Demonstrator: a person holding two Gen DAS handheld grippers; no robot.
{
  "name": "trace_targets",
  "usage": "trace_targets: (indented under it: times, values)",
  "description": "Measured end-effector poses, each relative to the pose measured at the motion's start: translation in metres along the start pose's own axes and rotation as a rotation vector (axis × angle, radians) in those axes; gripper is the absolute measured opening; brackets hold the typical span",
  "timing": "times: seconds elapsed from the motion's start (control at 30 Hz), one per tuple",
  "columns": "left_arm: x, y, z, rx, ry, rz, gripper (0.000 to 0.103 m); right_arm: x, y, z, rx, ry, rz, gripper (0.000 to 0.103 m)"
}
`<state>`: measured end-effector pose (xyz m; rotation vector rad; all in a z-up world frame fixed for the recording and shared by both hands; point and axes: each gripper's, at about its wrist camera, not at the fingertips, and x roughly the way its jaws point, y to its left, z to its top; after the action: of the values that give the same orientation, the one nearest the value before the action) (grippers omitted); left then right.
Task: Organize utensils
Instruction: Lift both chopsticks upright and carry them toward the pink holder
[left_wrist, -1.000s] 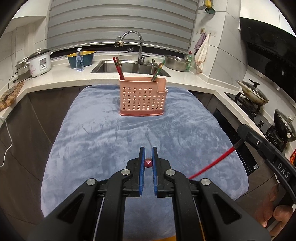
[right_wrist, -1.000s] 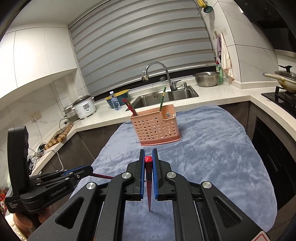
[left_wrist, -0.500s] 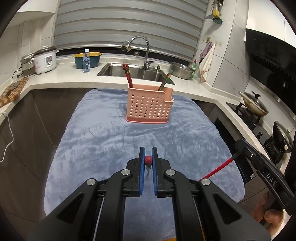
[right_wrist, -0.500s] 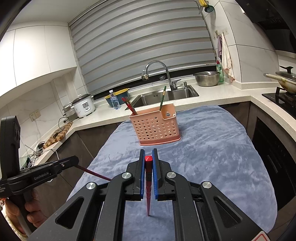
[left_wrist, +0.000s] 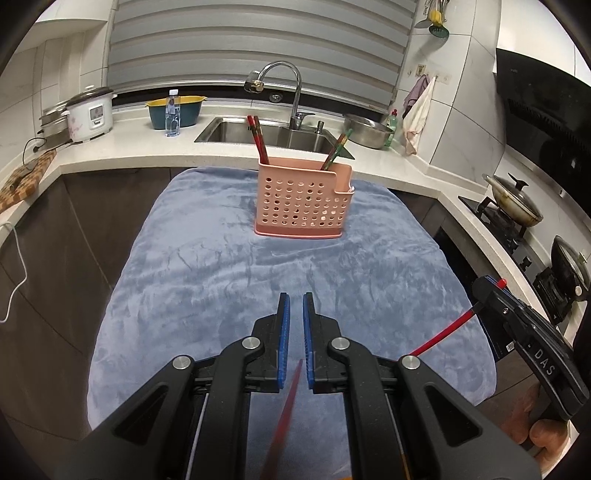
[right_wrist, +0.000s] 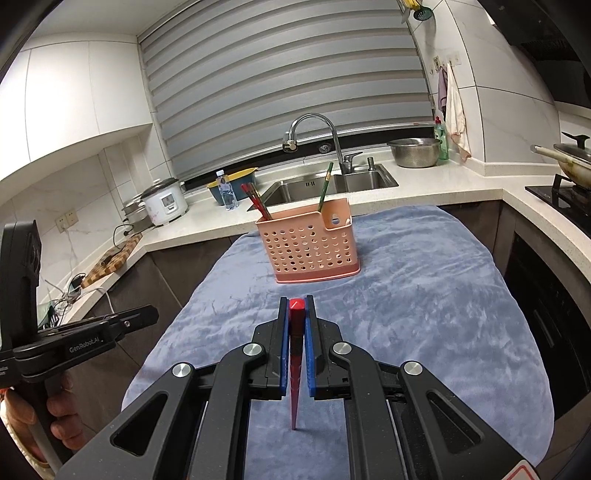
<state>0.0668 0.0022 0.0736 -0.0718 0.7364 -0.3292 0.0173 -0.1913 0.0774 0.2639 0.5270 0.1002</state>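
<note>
Red chopstick (right_wrist: 295, 354) looking light, stiff, slippery; right tongs (right_wrist: 295, 306) pinching its thick end, left tongs (left_wrist: 295, 314) slightly spread, chopstick (left_wrist: 284, 417) slipping loose.

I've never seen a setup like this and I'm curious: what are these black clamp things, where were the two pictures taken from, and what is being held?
There is no robot here. A person holds a two-finger tool in each hand, and each tool has a wide-angle camera looking along its jaws. One picture comes from the left gripper, the other from the right gripper. Each view also shows the other tool at its edge.

On a blue cloth stands a pink perforated holder with red chopsticks and a green one inside.

The right gripper is shut on a red chopstick that points down. In the left view a blurred red stick shows low between the jaws. I cannot tell whether it is gripped.
</note>
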Motion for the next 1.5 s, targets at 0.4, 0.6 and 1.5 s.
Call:
trace_targets:
  times: [0.4, 0.6, 1.5]
  values:
    - [0.015, 0.033, -0.025, -0.011, 0.081, 0.054, 0.017, -0.004, 0.001, 0.006, -0.012, -0.019, -0.002, 0.007]
    - [0.027, 0.059, -0.086, -0.038, 0.214, 0.087, 0.042, -0.001, -0.006, 0.001, 0.011, -0.005, -0.018, 0.007]
    - [0.021, 0.063, -0.194, 0.082, 0.467, -0.079, 0.01, -0.007, 0.01, -0.001, -0.022, -0.001, -0.034, 0.007]
